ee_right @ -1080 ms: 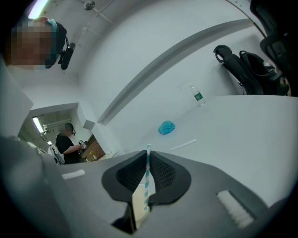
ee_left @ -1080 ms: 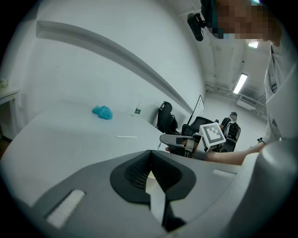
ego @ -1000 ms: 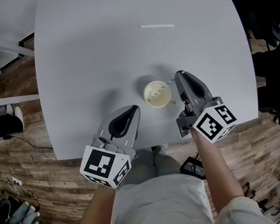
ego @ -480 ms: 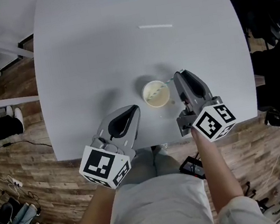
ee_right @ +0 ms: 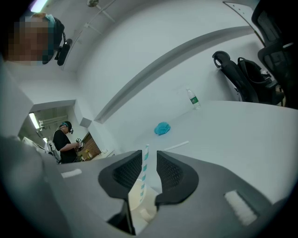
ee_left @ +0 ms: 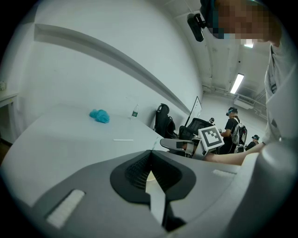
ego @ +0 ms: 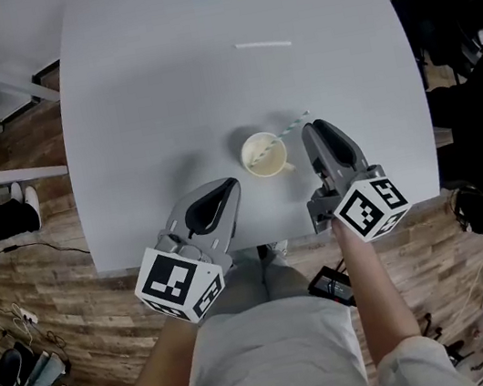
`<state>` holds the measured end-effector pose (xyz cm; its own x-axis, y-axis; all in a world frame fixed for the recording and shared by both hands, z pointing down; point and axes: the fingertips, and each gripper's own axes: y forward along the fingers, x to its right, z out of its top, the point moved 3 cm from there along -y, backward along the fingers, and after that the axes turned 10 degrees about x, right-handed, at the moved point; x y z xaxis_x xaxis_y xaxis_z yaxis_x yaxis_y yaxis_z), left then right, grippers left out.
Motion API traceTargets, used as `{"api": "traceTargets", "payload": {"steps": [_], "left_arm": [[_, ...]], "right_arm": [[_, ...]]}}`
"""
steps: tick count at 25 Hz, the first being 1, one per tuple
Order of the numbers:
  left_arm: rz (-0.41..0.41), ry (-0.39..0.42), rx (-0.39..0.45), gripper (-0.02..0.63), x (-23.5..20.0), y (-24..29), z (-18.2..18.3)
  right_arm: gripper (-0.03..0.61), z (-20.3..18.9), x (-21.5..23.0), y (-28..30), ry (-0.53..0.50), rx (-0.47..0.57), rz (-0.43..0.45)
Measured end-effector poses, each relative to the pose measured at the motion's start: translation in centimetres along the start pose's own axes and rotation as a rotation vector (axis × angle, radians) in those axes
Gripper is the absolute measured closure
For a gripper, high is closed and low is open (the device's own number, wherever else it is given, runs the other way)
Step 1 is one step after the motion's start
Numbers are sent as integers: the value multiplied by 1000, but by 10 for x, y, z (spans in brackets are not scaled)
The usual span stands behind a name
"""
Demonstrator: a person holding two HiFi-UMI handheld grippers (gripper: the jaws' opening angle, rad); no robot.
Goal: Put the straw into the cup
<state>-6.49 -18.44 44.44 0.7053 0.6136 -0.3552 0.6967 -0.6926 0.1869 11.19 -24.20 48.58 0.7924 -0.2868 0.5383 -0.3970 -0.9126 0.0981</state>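
Straw [ego: 291, 125], teal-and-white striped, slants up from the cup [ego: 264, 155], top end between the right gripper's [ego: 314, 126] narrowly parted jaws.

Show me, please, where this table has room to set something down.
The table is bare on its left beyond the left gripper; so is the strip between cup and loose white straw. It is crowded around the cup, striped straw and right gripper.

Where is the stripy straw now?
In the head view, the straw stands in the cup on the table, leaning right toward the right tongs.
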Motion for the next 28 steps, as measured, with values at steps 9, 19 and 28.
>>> {"api": "traceTargets", "payload": {"steps": [9,19,28], "left_arm": [[9,18,17,595,17,-11,4],[8,43,50,595,50,-27,7],[27,75,64,595,72,-50,11]], "right_arm": [[492,10,-7,-21,-32,7,14],[571,22,-23,-58,-109,9,40],[572,28,-53,-94,-200,-48,142]]}}
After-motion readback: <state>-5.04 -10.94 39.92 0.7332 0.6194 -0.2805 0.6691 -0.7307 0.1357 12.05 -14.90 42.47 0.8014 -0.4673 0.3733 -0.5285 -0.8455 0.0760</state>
